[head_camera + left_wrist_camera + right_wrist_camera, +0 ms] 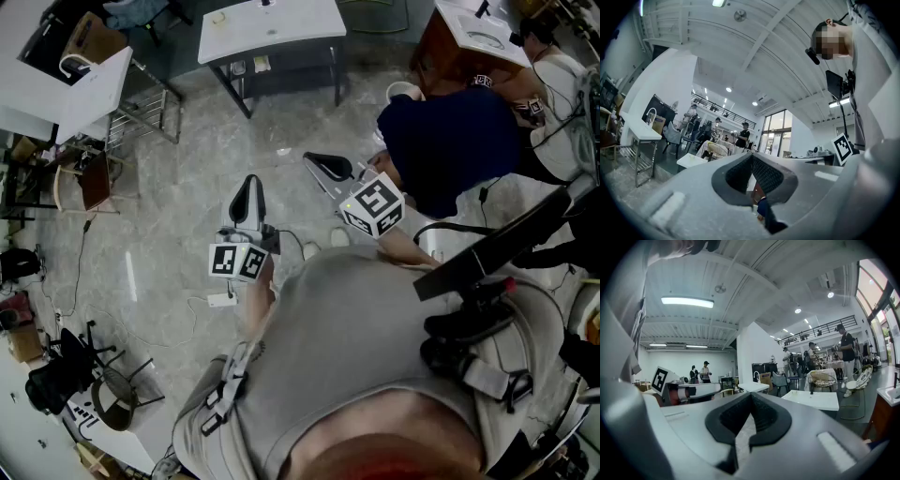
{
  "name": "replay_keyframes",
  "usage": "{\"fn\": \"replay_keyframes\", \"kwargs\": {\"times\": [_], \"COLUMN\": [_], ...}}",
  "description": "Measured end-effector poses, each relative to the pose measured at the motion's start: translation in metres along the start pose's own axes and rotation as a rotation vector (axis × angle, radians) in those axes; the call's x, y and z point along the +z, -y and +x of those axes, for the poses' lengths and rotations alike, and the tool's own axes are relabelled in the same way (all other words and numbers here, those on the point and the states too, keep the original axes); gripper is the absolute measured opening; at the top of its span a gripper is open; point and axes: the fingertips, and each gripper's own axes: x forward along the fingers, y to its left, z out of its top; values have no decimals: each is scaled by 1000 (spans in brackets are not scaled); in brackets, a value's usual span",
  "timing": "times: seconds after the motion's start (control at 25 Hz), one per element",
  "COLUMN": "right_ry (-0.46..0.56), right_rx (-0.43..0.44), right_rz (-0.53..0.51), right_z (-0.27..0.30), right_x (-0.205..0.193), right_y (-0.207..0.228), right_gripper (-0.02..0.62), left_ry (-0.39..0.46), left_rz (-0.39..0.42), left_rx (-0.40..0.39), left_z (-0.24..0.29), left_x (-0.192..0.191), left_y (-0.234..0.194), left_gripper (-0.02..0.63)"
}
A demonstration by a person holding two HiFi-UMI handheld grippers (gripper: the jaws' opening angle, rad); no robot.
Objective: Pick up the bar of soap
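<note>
- Pale marbled floor [169, 216] fills a big open hall with a white ribbed ceiling. White tables stand along the far edge of the floor in the head view, one at top centre [272, 28] and one at the top left corner [66, 89].
- At the top right corner a person in a dark blue top [450, 150] bends low beside a wooden cabinet with a white basin [483, 37].
- The left gripper [249, 183] is held out over bare floor, and its marker cube [237, 262] sits near the wearer's chest.
- In the left gripper view the left gripper [751, 159] has its two dark ribbed pads pressed tip to tip, with nothing caught between them.
- The right gripper [314, 159] points up and to the left over the floor, just beside the left one, with its marker cube [373, 206] behind it.
- In the right gripper view the right gripper [750, 397] also has its jaws closed tip to tip and empty. Only floor shows through the hollow under the tips.
- Beyond the right gripper stand another white table [811, 399] and a wicker chair [822, 378], with people standing well behind them.
- Bar of soap: I cannot tell where it is; no view shows it.
</note>
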Motion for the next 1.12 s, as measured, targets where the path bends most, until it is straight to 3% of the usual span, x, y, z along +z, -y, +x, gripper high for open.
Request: {"fn": "replay_keyframes", "kwargs": {"times": [0.28, 0.56, 1.12], "right_ry": [-2, -20, -1], "right_rx": [7, -61, -116], "right_rz": [15, -80, -95], "right_z": [-1, -4, -16], "right_x": [1, -4, -12], "right_y": [16, 55, 75], "right_gripper": [3, 5, 5], "left_ry": [-8, -40, -38], "left_rz": [14, 130, 167], "left_rx": [9, 80, 98], "left_z": [20, 39, 51], "left_x": [1, -11, -1], "left_y": [9, 5, 18], "left_gripper": [-9, -9, -8]}}
